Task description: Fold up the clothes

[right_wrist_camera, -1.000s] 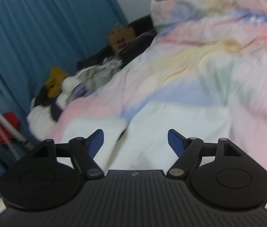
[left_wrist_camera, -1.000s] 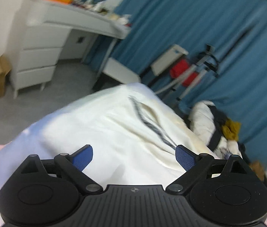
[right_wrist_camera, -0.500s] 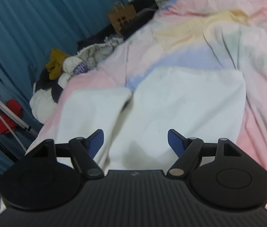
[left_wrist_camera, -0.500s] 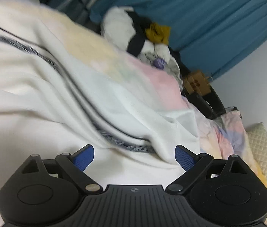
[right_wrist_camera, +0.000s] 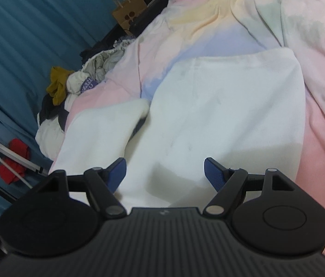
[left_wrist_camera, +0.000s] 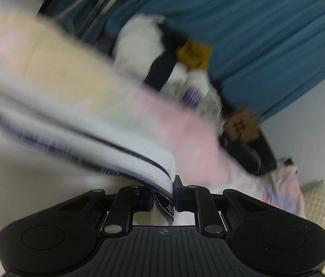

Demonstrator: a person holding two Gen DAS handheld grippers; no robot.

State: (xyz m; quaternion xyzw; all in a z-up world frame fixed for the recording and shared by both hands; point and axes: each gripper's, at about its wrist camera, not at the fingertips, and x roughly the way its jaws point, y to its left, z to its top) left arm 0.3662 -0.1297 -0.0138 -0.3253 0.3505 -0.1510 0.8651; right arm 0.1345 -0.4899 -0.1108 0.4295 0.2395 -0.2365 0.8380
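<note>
A white garment (right_wrist_camera: pixel 220 115) lies spread on the pastel bed cover (right_wrist_camera: pixel 323 138), one sleeve (right_wrist_camera: pixel 102 129) lying flat beside its body on the left. My right gripper (right_wrist_camera: pixel 164 173) hovers open over the garment's near end, with nothing between its blue pads. In the blurred left wrist view, my left gripper (left_wrist_camera: pixel 163 198) is closing its jaws on the garment's ribbed, dark-striped hem (left_wrist_camera: pixel 148 170). The fabric edge with its lettered band is pinched between the pads, and the cloth trails away to the left.
A heap of other clothes (right_wrist_camera: pixel 65 92) lies off the bed's far side, against the blue curtain (right_wrist_camera: pixel 24 34). A brown paper bag (right_wrist_camera: pixel 129 11) stands beyond it. A tripod with a red cloth (right_wrist_camera: pixel 12 159) is at the left. A quilted pillow (left_wrist_camera: pixel 323 207) lies at the right.
My left gripper swung across the garment to its striped hem and went from wide open to closed on that edge. My right gripper sank slightly toward the garment and stayed open.
</note>
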